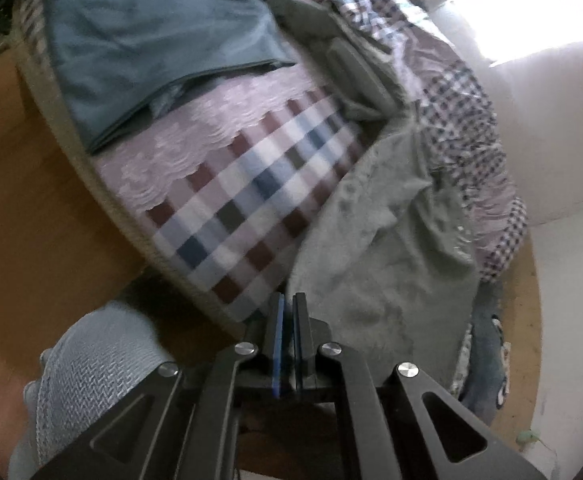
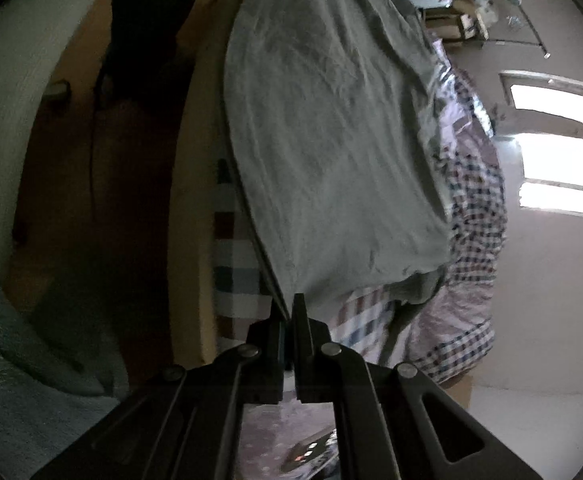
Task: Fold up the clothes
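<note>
Your left gripper has its two fingers pressed together, and the near edge of the grey-green garment comes right up to the tips. It seems to pinch this edge, but the blur does not let you be fully sure that cloth is between the pads. Your right gripper also has its fingers closed, and here the dark hem of the same garment runs down into the narrow slit between them, so it is gripping the garment.

In the left wrist view the garment lies spread on the right part of the bed, over the checked blanket with a pale lace border. To the far left on the bed you see a folded blue-grey cloth lying flat. To the right of the garment there is a small-checked quilt, bunched at the bed's right side. A knitted sleeve is near the gripper at the lower left, above the wooden floor.

In the right wrist view the garment fills the middle, stretched away from the fingers, and a bright window is at the far right.
</note>
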Demonstrator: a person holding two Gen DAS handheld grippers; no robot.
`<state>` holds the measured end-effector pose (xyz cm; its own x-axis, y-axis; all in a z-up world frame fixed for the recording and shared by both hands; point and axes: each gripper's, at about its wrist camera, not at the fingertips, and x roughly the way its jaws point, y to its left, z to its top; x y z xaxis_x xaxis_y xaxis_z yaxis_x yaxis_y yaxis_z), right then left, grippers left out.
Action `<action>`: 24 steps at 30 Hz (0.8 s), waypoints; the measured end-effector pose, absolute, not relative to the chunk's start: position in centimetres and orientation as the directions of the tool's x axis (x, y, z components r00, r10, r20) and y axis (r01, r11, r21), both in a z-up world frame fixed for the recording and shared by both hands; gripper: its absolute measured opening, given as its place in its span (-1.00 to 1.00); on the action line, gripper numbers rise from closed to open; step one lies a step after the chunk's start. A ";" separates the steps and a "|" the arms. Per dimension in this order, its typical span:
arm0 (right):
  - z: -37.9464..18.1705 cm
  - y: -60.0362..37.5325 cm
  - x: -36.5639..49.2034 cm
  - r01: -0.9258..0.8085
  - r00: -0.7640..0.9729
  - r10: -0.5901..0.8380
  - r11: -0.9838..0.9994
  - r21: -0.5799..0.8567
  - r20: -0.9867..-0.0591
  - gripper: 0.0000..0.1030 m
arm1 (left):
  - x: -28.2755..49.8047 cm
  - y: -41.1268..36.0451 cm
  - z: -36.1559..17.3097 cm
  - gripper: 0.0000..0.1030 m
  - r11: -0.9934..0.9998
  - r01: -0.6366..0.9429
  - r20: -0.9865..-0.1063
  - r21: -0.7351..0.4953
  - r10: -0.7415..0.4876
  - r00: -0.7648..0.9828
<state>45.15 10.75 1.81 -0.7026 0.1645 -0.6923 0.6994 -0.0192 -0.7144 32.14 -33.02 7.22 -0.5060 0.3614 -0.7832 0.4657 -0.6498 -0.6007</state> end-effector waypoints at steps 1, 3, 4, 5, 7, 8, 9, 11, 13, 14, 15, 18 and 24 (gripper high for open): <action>1.7 10.7 45.1 0.713 -0.689 0.165 -0.020 -0.701 -0.705 -0.95 | 32.3 -33.4 6.8 -0.96 -0.646 0.482 -0.791 -0.592 0.354 -0.499; 1.9 10.6 45.0 0.729 -0.672 0.161 -0.029 -0.684 -0.723 -0.90 | 32.6 -34.0 6.6 -0.90 -0.640 0.503 -0.800 -0.581 0.338 -0.495; 2.0 10.6 44.9 0.736 -0.664 0.158 -0.035 -0.676 -0.731 -0.84 | 32.8 -34.2 6.5 -0.84 -0.637 0.511 -0.803 -0.577 0.330 -0.495; 2.6 10.9 44.2 0.738 -0.657 0.146 -0.079 -0.670 -0.740 -0.70 | 32.9 -34.4 6.6 -0.75 -0.634 0.513 -0.801 -0.579 0.325 -0.503; 4.1 11.8 42.5 0.733 -0.644 0.117 -0.189 -0.653 -0.756 -0.42 | 33.0 -34.4 7.2 -0.49 -0.632 0.488 -0.777 -0.602 0.322 -0.540; 4.9 12.3 41.7 0.728 -0.638 0.101 -0.243 -0.641 -0.763 -0.20 | 33.0 -34.3 7.9 -0.31 -0.637 0.468 -0.762 -0.613 0.319 -0.564; 5.6 12.7 40.8 0.721 -0.633 0.085 -0.297 -0.626 -0.769 -0.15 | 32.9 -34.1 8.6 -0.21 -0.641 0.444 -0.743 -0.626 0.316 -0.591; 7.1 13.6 39.1 0.702 -0.624 0.051 -0.400 -0.589 -0.779 -0.01 | 32.4 -33.5 10.2 0.25 -0.650 0.391 -0.699 -0.651 0.313 -0.643; 8.6 14.6 37.4 0.677 -0.618 0.016 -0.498 -0.542 -0.786 0.08 | 31.5 -32.5 11.8 0.41 -0.657 0.332 -0.649 -0.677 0.320 -0.690; 9.3 15.0 36.5 0.662 -0.615 -0.001 -0.544 -0.516 -0.788 0.11 | 30.8 -31.8 12.7 0.55 -0.662 0.291 -0.618 -0.691 0.330 -0.714; 10.1 15.5 35.7 0.645 -0.613 -0.019 -0.589 -0.487 -0.790 0.12 | 30.1 -31.2 13.3 0.63 -0.667 0.263 -0.597 -0.697 0.336 -0.729; 12.1 18.1 32.9 0.567 -0.617 -0.060 -0.726 -0.389 -0.785 0.19 | 27.1 -28.1 15.0 0.69 -0.688 0.157 -0.527 -0.709 0.369 -0.765; 14.4 30.9 26.3 0.233 -0.657 -0.053 -0.963 -0.136 -0.752 0.35 | 20.4 -20.8 15.8 0.77 -0.713 -0.035 -0.453 -0.701 0.482 -0.750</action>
<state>26.34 30.91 14.37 -0.6567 -0.0527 -0.7523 0.2330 -0.9629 -0.1360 20.42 -20.84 15.77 -0.7501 0.4819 -0.4529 -0.0350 -0.7128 -0.7005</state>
